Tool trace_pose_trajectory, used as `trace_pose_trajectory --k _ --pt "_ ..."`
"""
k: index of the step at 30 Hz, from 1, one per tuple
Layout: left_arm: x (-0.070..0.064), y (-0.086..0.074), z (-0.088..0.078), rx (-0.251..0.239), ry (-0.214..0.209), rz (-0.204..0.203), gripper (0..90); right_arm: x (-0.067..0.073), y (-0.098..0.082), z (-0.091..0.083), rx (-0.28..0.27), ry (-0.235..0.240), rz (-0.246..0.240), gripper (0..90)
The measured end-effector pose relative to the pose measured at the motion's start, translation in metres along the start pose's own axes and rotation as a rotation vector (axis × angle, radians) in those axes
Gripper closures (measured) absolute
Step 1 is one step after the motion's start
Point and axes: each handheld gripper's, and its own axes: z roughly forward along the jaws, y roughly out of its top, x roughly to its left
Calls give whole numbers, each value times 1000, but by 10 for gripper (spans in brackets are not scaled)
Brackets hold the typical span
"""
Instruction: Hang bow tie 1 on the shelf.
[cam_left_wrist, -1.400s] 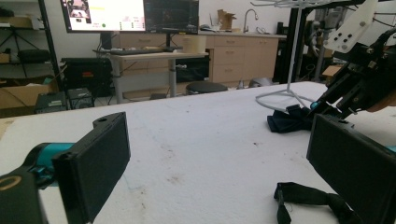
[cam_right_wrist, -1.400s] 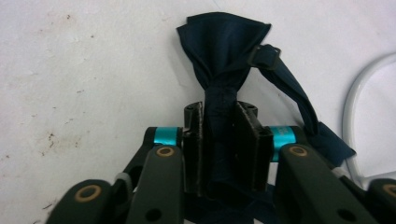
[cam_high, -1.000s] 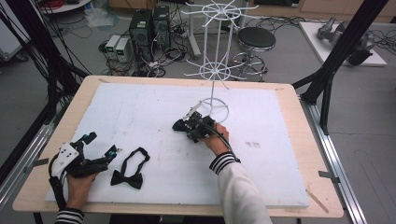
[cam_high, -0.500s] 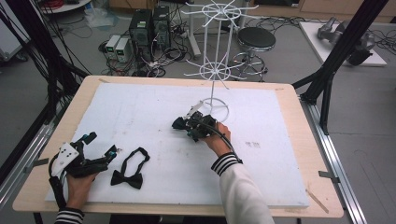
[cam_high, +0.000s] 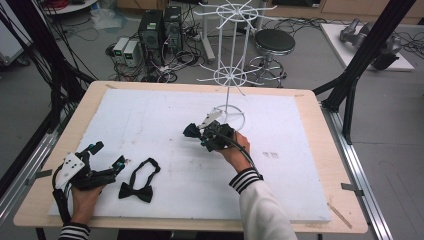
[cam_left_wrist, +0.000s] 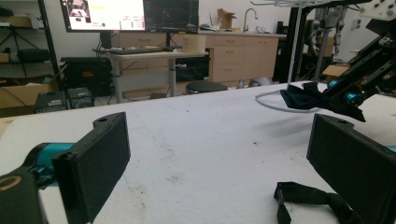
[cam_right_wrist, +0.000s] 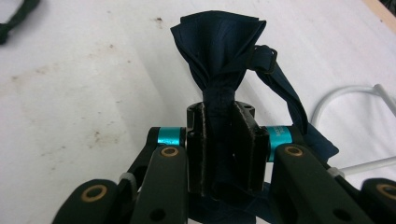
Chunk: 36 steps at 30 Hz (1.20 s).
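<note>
We saw a table (cam_high: 310, 107) with a pale wooden top, most of it covered by a white sheet (cam_high: 150, 120) that left a wooden margin on every side. The sheet was scuffed with small dark marks near its middle. On it, toward our left front corner, lay a black bow tie (cam_high: 139, 181) with its strap looped beside it. Toward the far side stood a white wire rack (cam_high: 229, 75), its ring base resting flat on the sheet. A thin wooden stick (cam_high: 340, 216) lay on the bare margin at the right front corner.
</note>
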Motion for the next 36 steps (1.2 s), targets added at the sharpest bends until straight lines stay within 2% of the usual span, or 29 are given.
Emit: trace_pose_trajectory --k 8,16,25,36 --pt "0 0 0 1 0 0 65 7 2 -24 -80 -8 -16 761" --pt "0 0 0 -2 0 -4 65 9 0 -49 -157 -14 10 759" --pt "0 0 0 -3 0 -5 65 8 -6 -63 -209 -17 57 759" --pt "0 0 0 -3 1 -4 65 3 -13 -79 -272 -10 76 758"
